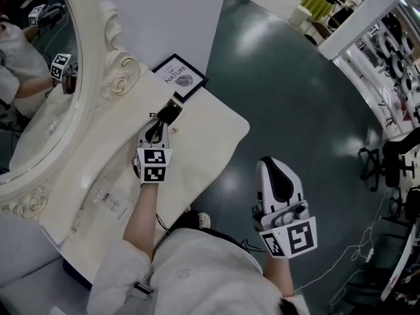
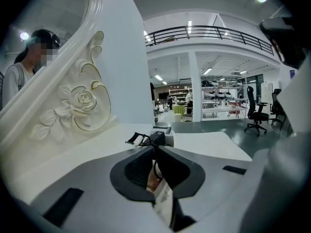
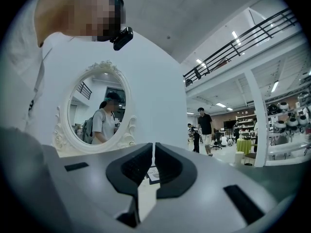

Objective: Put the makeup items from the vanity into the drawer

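Note:
My left gripper (image 1: 164,119) hovers over the white vanity top (image 1: 203,143), near its far end. It is shut on a small black makeup tool (image 1: 169,112) with thin metal loops. In the left gripper view the tool (image 2: 148,139) sticks out past the jaws, and one of its loops sits pinched between the pads of this gripper (image 2: 156,153). My right gripper (image 1: 274,166) hangs over the dark floor to the right of the vanity. Its jaws are together with nothing between them, as the right gripper view (image 3: 153,152) shows. No drawer shows plainly.
An oval mirror in a carved white frame (image 1: 115,71) stands along the vanity's left side. A small black-framed print (image 1: 178,77) leans at the far end. A clear flat item (image 1: 110,202) lies nearer me. Office chairs (image 1: 394,163) and cables stand at far right.

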The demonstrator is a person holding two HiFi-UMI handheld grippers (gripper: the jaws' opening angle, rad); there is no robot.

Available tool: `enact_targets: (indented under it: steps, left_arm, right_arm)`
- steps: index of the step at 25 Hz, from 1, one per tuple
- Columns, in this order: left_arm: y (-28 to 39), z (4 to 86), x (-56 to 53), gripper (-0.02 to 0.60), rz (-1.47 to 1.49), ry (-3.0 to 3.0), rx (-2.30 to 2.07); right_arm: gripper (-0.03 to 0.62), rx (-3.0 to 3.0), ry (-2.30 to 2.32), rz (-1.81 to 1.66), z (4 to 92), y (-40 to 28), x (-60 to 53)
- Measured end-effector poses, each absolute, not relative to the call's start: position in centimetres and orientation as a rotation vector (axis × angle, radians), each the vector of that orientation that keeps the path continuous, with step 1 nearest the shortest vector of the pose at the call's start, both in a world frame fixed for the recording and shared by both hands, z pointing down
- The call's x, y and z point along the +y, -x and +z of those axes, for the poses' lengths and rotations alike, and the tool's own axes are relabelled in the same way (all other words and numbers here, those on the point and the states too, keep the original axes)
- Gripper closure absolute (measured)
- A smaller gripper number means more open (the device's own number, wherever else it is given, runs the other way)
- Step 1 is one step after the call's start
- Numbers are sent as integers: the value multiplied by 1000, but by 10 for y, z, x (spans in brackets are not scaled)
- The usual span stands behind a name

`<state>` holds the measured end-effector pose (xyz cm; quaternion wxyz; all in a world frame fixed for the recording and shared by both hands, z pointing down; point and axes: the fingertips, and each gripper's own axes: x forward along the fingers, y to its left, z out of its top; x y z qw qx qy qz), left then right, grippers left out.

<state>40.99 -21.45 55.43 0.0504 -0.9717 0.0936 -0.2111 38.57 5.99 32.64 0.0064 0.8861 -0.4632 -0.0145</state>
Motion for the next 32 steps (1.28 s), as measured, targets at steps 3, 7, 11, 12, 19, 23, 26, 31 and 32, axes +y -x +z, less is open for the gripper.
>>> enact_targets:
  steps: [3, 7, 11, 12, 19, 23, 26, 31, 32]
  left_arm:
    - [-409, 554, -213, 551, -656, 2966, 275]
    - [-410, 552, -208, 502, -656, 2995, 235]
    - [-408, 548, -205, 466, -649, 3015, 212]
    - [-407, 546, -204, 459, -647, 3020, 209]
    - [-394, 528, -203, 439, -603, 3076, 230]
    - [-381, 514, -203, 450, -548, 3095, 261]
    - [-370, 503, -203, 508, -510, 3107, 293]
    - [-348, 487, -201, 555, -449, 3133, 315]
    - [-343, 482, -200, 558, -430, 3141, 320]
  right_arm:
    - [565, -1444, -2774, -48, 325, -385, 61]
    - [565, -1443, -2773, -49, 324, -383, 61]
    - [565, -1454, -2769, -55, 323, -380, 60]
    - [565, -1459, -2768, -57, 322, -379, 59]
    - [565, -1519, -2748, -66, 320, -373, 53]
    - [565, -1578, -2726, -79, 318, -368, 45]
    - [565, -1630, -2705, -83, 316, -365, 38]
    - [565, -1719, -2667, -90, 316, -355, 25]
    - [565, -1740, -2659, -92, 315, -353, 21]
